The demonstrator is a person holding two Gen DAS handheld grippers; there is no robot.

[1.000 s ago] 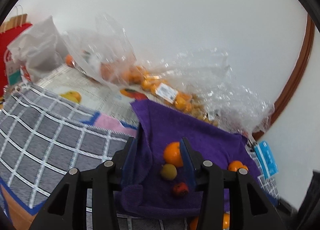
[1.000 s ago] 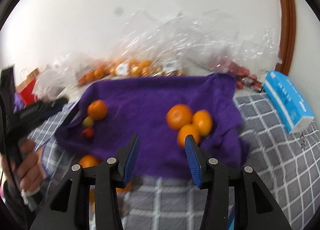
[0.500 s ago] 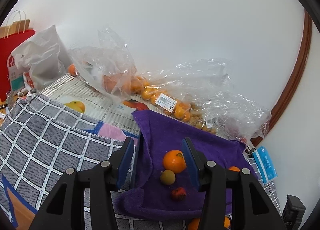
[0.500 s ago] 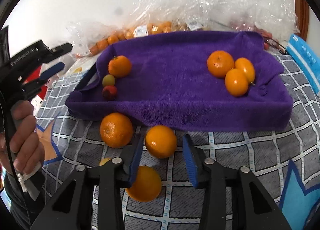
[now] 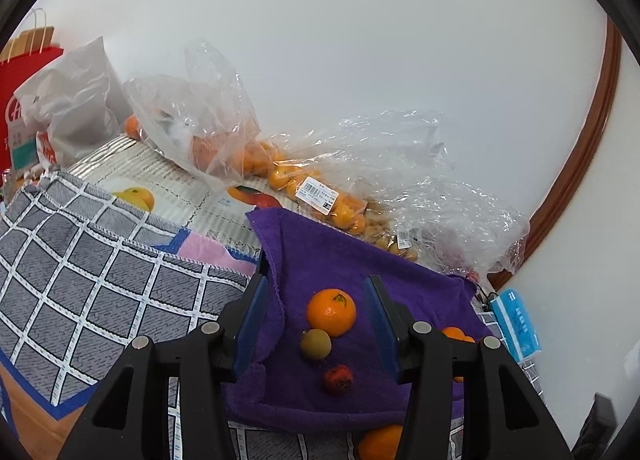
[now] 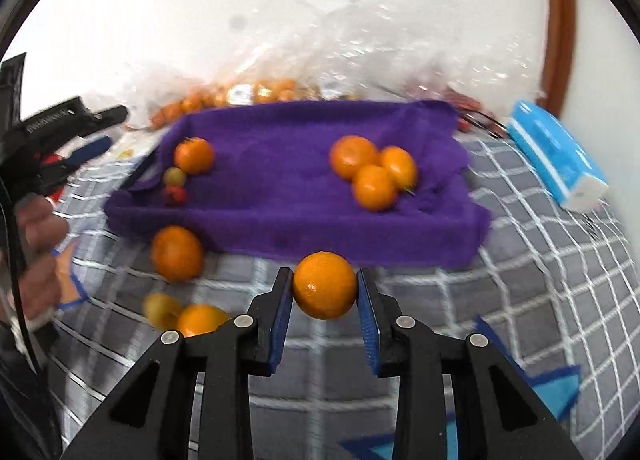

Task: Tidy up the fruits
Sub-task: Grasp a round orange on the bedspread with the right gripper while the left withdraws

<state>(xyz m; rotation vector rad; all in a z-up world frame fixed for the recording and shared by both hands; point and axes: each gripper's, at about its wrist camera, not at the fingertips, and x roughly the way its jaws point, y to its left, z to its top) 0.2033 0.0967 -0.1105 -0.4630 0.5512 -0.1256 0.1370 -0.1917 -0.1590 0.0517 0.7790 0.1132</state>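
Note:
My right gripper (image 6: 324, 286) is shut on an orange (image 6: 324, 285) and holds it above the checked cloth, just in front of the purple towel (image 6: 280, 188). On the towel lie three oranges (image 6: 372, 174) at the right, and an orange (image 6: 194, 155), a small green fruit (image 6: 175, 176) and a small red fruit (image 6: 175, 194) at the left. Loose oranges (image 6: 177, 253) lie on the cloth at the front left. My left gripper (image 5: 316, 302) is open and empty above the towel's left part (image 5: 360, 260), over the orange (image 5: 331, 311), green fruit (image 5: 315, 343) and red fruit (image 5: 338, 379).
Clear plastic bags of oranges (image 5: 248, 156) and small fruit lie along the wall behind the towel. A blue tissue pack (image 6: 558, 162) lies at the right. A white bag (image 5: 68, 100) and a red paper bag (image 5: 24, 72) stand at the far left. Grey checked cloth (image 5: 80, 260) covers the table.
My right gripper came down over a loose orange in front of the towel, shut on it and lifted it. My left gripper drew back slightly and stayed open.

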